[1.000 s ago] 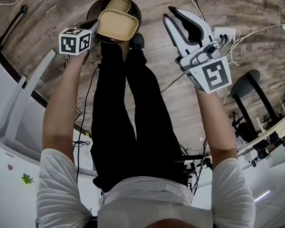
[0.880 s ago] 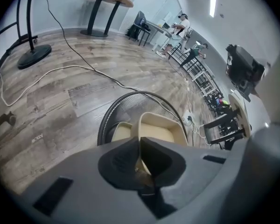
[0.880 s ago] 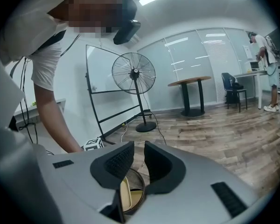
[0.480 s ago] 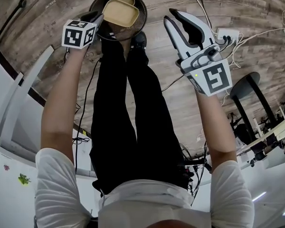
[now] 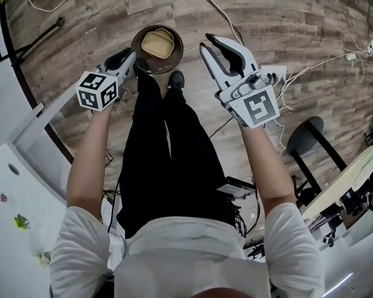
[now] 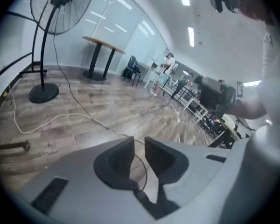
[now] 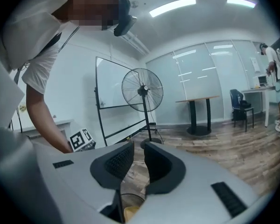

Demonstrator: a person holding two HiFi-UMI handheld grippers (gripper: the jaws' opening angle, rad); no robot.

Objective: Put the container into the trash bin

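Now container flat inside trash bin, no longer at its rim.

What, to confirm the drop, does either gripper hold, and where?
Nothing: the left gripper, jaws closing, is empty; the right gripper, open, likewise; the container lies in the trash bin.

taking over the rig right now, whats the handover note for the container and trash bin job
Grippers: the left gripper is empty, its jaws closing with a narrow gap and nothing between them. The right gripper is empty, its jaws slightly apart.
Things: the tan container lies inside the round trash bin on the wood floor, just ahead of the person's feet. Neither gripper touches it.
Done: the container is in the bin and released.
To do: nothing more on the container.
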